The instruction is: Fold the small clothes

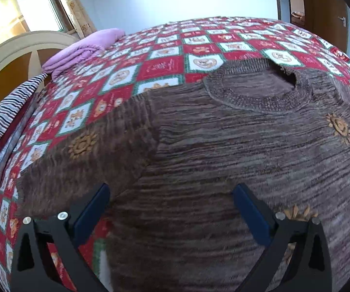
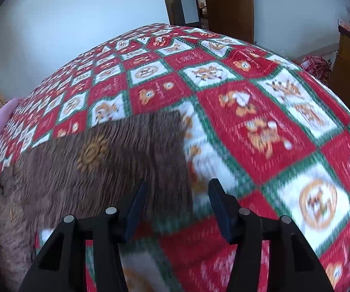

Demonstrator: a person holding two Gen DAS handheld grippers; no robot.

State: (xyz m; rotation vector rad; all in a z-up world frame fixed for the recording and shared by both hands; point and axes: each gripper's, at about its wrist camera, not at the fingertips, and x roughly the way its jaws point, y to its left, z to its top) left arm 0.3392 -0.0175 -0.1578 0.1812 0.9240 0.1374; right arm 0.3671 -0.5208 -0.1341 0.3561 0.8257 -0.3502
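Observation:
A small brown knitted sweater (image 1: 223, 146) with orange sun motifs lies flat on the red, white and green patterned bed cover (image 1: 165, 56), its neck opening (image 1: 267, 82) towards the far side. My left gripper (image 1: 172, 194) is open and empty, just above the sweater's body near its left sleeve (image 1: 82, 155). In the right wrist view the sweater's right sleeve (image 2: 116, 160) stretches out to the cuff edge. My right gripper (image 2: 177, 192) is open and empty, over the sleeve's end where it meets the bed cover (image 2: 272, 133).
A folded purple blanket (image 1: 84, 48) lies at the bed's far left corner. A striped cloth (image 1: 6, 119) hangs by the headboard (image 1: 11, 56). A brown door (image 2: 228, 4) stands beyond the bed, and a wooden cabinet (image 2: 347, 65) at the right.

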